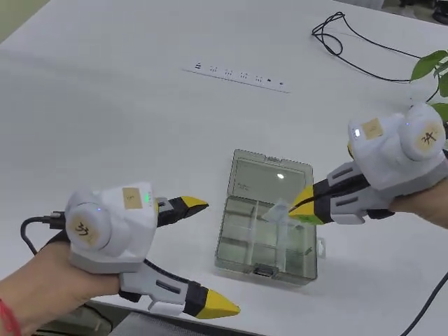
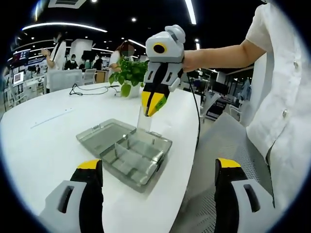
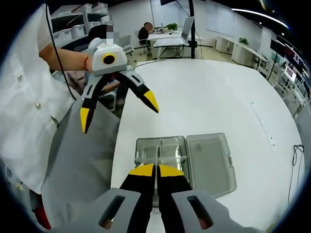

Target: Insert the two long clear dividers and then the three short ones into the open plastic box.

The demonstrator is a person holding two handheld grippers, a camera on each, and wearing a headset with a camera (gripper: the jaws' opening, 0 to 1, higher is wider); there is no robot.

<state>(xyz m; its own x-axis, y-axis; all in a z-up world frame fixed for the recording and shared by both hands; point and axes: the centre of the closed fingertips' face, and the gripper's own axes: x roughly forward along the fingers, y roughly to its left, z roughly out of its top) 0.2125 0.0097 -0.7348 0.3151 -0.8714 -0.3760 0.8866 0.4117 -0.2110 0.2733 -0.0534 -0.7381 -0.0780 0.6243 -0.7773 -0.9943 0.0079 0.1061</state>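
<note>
The open clear plastic box (image 1: 262,241) lies on the white table with its lid (image 1: 273,178) folded back flat. Clear dividers stand inside it. My right gripper (image 1: 303,208) hovers over the box's right side, shut on a small clear divider (image 1: 281,211) that hangs just above the compartments. In the left gripper view that right gripper (image 2: 154,105) holds the divider (image 2: 144,120) over the box (image 2: 127,151). My left gripper (image 1: 208,253) is open and holds nothing, left of the box near the table's front edge. From the right gripper view, the left gripper (image 3: 119,109) floats beyond the box (image 3: 182,160).
A white power strip (image 1: 238,75) lies far back on the table. A black cable (image 1: 350,43) loops at the back right beside a green plant (image 1: 434,66). The table's front edge (image 1: 175,311) runs just below the left gripper. People sit at desks in the background.
</note>
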